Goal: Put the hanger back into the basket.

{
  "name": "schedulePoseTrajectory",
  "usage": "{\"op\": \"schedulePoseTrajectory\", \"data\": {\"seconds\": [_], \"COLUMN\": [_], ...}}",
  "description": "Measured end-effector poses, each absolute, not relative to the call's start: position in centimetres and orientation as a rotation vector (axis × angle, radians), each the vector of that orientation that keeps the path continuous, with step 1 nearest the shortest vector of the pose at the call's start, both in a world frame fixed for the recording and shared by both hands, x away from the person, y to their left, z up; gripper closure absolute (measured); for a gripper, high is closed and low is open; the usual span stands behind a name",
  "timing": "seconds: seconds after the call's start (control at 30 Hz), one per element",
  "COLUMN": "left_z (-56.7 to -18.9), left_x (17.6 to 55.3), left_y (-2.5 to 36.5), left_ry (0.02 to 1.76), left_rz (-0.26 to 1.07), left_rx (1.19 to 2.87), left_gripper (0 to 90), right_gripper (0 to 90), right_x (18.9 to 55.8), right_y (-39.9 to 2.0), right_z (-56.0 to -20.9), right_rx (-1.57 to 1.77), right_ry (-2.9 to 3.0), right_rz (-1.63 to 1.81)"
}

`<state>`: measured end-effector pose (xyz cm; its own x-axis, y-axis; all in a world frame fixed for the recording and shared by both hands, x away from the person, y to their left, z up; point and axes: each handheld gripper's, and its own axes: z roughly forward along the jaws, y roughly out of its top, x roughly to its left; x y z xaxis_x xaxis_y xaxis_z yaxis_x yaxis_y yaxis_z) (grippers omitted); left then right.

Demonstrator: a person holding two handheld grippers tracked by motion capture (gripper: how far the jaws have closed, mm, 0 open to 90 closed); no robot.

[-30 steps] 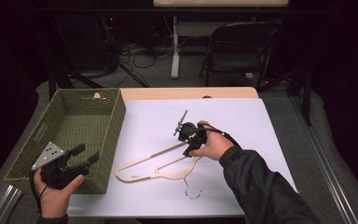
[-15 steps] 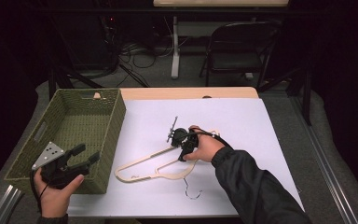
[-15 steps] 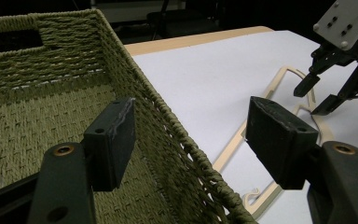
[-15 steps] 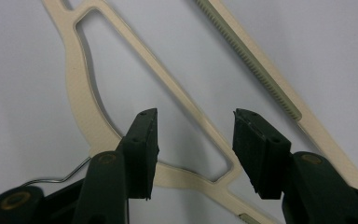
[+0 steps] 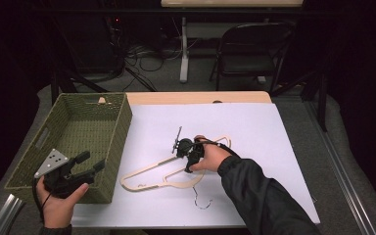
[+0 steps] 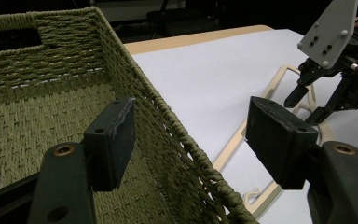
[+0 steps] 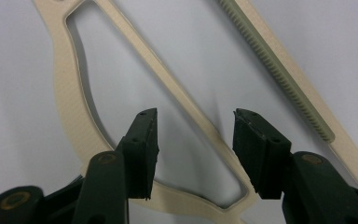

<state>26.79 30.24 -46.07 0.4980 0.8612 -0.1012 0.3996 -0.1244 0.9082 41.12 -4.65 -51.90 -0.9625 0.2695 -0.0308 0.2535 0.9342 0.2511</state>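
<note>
Two open grippers at a table, one by a basket and one over a coat hanger.

At the left, the left gripper (image 5: 89,163) is held in the person's left hand (image 5: 58,198) just above the near right corner of the olive-green woven rectangular basket (image 5: 34,147); its jaws stand wide apart with nothing between them, the basket's wall running under the gap in the left gripper view. To the right, the pale cream wooden coat hanger (image 5: 149,172) lies flat on the white table sheet (image 5: 254,127), just beside the basket, its thin metal hook (image 5: 203,202) toward the near edge. Farther right, the right gripper (image 5: 182,148) points down over the hanger, jaws spread on either side of one of its slanted bars (image 7: 186,100), pads not pressing on it.
</note>
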Motion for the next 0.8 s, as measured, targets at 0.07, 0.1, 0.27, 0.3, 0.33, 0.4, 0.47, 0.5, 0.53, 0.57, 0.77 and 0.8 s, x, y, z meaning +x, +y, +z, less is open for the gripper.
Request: {"op": "schedulePoseTrajectory", "data": {"seconds": [0.07,0.1,0.27,0.3,0.33,0.4,0.47,0.5,0.53,0.57,0.77,0.8], "left_z": [-46.1,-46.1,-46.1,-46.1,-46.1,-46.1,-46.1,-46.1,-46.1,-46.1,-46.2,-46.2], "left_x": [26.8,26.8,26.8,26.8,26.8,26.9,26.9,26.9,26.9,26.9,26.9,26.9], "left_y": [30.3,30.3,30.3,30.3,30.3,30.3,30.3,30.3,30.3,30.3,30.3,30.3], "left_ry": [1.075,1.075,1.075,1.075,1.075,1.076,1.076,1.076,1.076,1.076,1.078,1.078], "left_rz": [0.569,0.568,0.567,0.567,0.567,0.566,0.566,0.566,0.567,0.567,0.567,0.567], "left_rx": [1.728,1.728,1.732,1.732,1.731,1.73,1.729,1.729,1.729,1.729,1.729,1.729], "left_gripper": [33.0,33.0,33.0,33.0,33.0,33.0,33.0,33.0,33.0,33.0,33.0,32.9], "right_gripper": [49.9,49.9,49.3,49.2,49.1,48.8,48.7,48.7,48.7,48.7,50.9,50.9], "right_x": [41.2,41.3,41.3,41.2,41.2,41.2,41.1,41.1,41.2,41.2,41.5,41.5], "right_y": [-4.6,-4.5,-4.2,-4.1,-4.0,-3.9,-3.9,-3.9,-3.9,-3.9,-3.9,-3.9], "right_z": [-52.1,-52.2,-52.5,-52.6,-52.7,-52.8,-52.9,-52.9,-52.9,-52.9,-53.1,-53.1], "right_rx": [0.416,0.418,0.395,0.391,0.388,0.381,0.382,0.382,0.383,0.383,0.399,0.399], "right_ry": [3.028,3.029,3.048,3.047,3.047,3.048,3.048,3.048,3.054,3.054,3.065,3.065], "right_rz": [0.384,0.386,0.389,0.396,0.395,0.396,0.399,0.399,0.397,0.397,0.397,0.397]}}
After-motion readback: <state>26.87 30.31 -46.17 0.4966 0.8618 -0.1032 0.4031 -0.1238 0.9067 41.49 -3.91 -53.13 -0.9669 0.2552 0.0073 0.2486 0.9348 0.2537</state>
